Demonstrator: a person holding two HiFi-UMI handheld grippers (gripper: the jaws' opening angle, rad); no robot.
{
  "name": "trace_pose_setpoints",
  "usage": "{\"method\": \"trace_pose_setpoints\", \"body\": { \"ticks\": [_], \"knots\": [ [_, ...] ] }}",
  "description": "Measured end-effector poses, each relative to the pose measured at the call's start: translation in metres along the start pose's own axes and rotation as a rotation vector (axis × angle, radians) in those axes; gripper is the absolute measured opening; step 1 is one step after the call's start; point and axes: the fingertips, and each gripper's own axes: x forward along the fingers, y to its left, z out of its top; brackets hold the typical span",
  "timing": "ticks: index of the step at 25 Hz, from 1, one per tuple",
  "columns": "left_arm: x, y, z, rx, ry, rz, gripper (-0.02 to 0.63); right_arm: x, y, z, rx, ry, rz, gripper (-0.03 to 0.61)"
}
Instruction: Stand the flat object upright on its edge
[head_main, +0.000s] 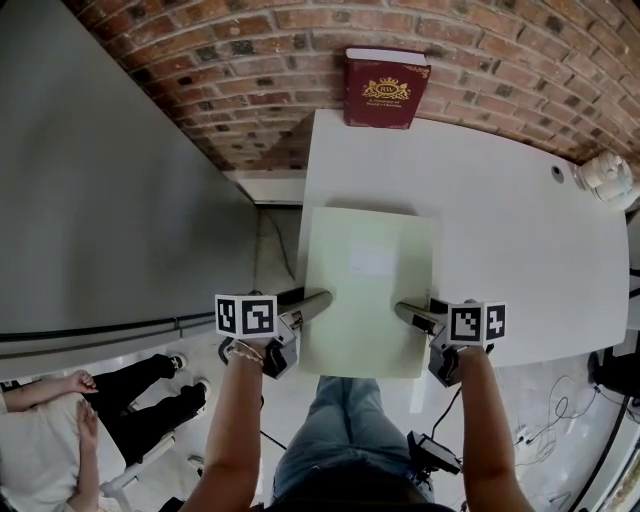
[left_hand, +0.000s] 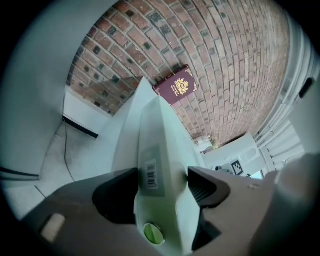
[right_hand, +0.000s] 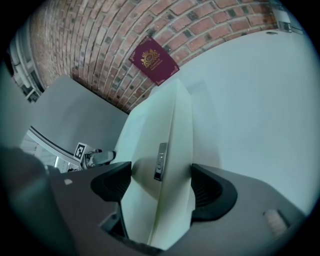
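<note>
The red brick wall backs the long white bench and gives an upright face to lean things on. That looks to be why the dark red hardback book with the gold crest stands against it at the bench's far edge.

The pale green flat rectangular plastic case lies broad face up on the near part of the bench, well apart from the book. Its near edge reaches the bench edge or slightly past it. I cannot tell whether it rests there or is lifted just clear. It is not yet upright.

The 2 grippers take it from opposite sides. The left gripper pinches the left side edge, with 1 jaw on each broad face and the barcode strip running between them. The right gripper pinches the right side edge in the same way. Both grips sit toward the near end, probably so the case can be turned about the line between them and set down on 1 long edge. That also leaves the far part free to swing.
</note>
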Motion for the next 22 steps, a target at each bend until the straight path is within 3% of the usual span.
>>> {"method": "trace_pose_setpoints", "body": {
  "ticks": [22],
  "knots": [
    [-0.018,-0.018,0.004,0.026,-0.029,0.002,0.312,-0.015,0.018,-0.001,0.009,-0.054,0.007,0.364]
  ]
}}
